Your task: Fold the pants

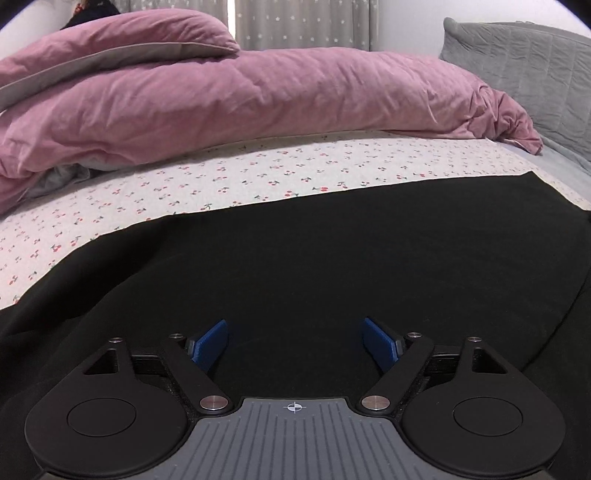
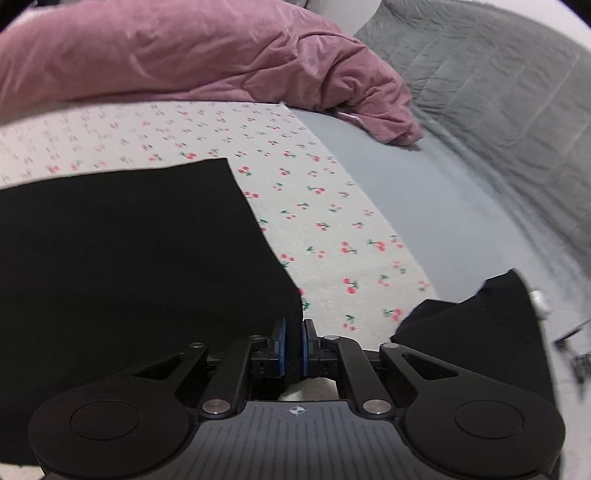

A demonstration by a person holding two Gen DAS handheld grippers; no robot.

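Black pants point(image 1: 314, 258) lie spread flat on the cherry-print bed sheet point(image 1: 221, 173). My left gripper point(image 1: 294, 341) is open, its blue pads wide apart, low over the middle of the black cloth and holding nothing. My right gripper point(image 2: 293, 349) is shut on the right edge of the pants point(image 2: 129, 251), with black cloth pinched between its blue pads. Another black part of the pants point(image 2: 476, 325) lies at the lower right of the right wrist view.
A bunched pink duvet point(image 1: 240, 96) lies across the far side of the bed. A grey quilted cover point(image 2: 498, 85) and a grey-blue sheet point(image 2: 424, 192) lie to the right. Star-print curtains point(image 1: 306, 22) hang behind.
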